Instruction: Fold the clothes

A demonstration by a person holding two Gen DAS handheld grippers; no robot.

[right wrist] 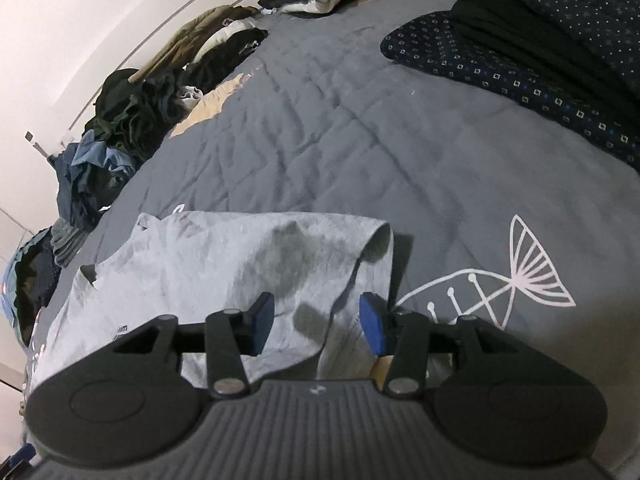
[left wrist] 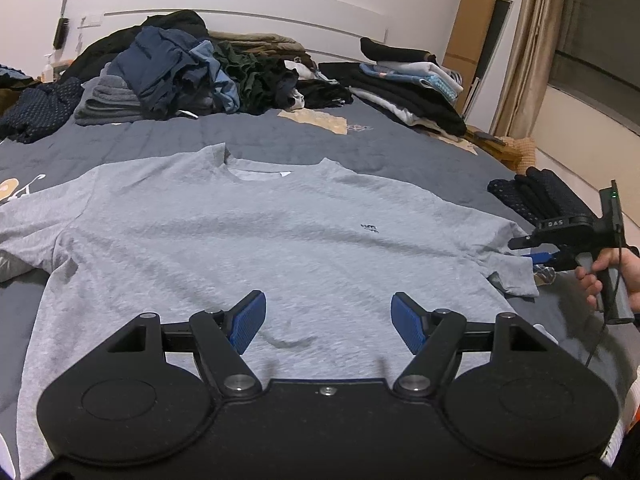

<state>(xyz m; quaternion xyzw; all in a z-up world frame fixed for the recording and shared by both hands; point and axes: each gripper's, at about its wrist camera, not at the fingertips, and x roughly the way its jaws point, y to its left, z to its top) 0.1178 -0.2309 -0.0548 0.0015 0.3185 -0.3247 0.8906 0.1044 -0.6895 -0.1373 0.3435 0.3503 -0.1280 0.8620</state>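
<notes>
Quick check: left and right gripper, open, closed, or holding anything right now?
Left gripper: open, holding nothing, above the grey T-shirt.
Right gripper: open, holding nothing, at the T-shirt's sleeve.

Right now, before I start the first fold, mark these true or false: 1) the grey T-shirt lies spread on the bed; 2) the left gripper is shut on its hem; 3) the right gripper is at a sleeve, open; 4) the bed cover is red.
1) True: the grey T-shirt lies spread on the bed cover.
2) False: the left gripper is open above the shirt, holding nothing.
3) True: the right gripper is open at the sleeve.
4) False: the cover is dark blue-grey.
</notes>
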